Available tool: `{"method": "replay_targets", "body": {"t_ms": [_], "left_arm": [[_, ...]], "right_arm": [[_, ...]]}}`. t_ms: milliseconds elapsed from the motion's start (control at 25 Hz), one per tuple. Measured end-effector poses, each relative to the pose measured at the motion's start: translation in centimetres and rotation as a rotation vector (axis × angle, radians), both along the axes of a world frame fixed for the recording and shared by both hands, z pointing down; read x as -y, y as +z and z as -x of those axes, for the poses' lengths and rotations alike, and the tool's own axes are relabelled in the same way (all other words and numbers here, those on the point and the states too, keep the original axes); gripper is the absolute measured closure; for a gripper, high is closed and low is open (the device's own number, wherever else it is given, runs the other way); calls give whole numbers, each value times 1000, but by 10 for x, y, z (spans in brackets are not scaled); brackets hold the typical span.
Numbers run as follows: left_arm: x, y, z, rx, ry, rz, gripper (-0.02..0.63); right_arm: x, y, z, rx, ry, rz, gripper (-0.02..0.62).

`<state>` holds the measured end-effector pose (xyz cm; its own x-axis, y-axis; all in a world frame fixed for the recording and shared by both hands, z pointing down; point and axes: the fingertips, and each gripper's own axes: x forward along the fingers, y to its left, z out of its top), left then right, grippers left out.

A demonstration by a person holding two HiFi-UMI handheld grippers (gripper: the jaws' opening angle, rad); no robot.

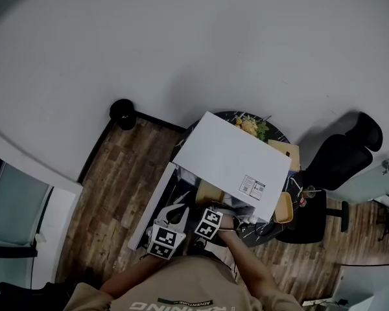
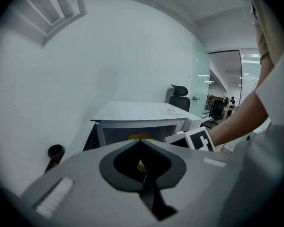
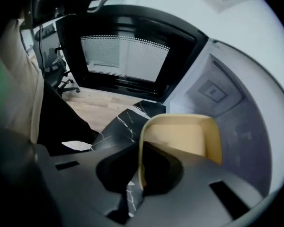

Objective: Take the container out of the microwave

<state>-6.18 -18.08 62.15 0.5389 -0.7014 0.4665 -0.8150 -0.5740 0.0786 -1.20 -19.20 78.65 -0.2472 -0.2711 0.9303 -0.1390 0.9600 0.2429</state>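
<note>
Though illegible, label [image 1: 251, 186] atop microwave [image 1: 223, 149].

Tan container [image 3: 181, 135] — upright, at open microwave's [image 1: 232, 162] mouth.

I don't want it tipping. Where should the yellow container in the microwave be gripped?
Pinch the container by its thin upright near wall at the rim, coming in through the open front of the microwave; its cavity walls block every other side.
</note>
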Motion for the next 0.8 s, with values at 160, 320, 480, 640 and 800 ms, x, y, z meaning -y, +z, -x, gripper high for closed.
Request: {"method": "replay_targets", "body": {"t_ms": [160,320,480,640,800], "left_arm": [[-4,-3,-1,4,27,-3,598],[-8,-5,-5,0,68,-10,598],[-14,-7,-7,-12,113,-14,598],[-17,-6,-10,-27,152,-25,598],[-17,-2,-18,-26,179,-30,598]], "right_arm": [[-21,-16,2,24,4,29,585],[-39,-37,4,40,-2,59,585],[-57,-57,6,64,24,119,586],[-67,-62,4,72,58,145,586],[-74,-69,-2,67,71,147,586]]}}
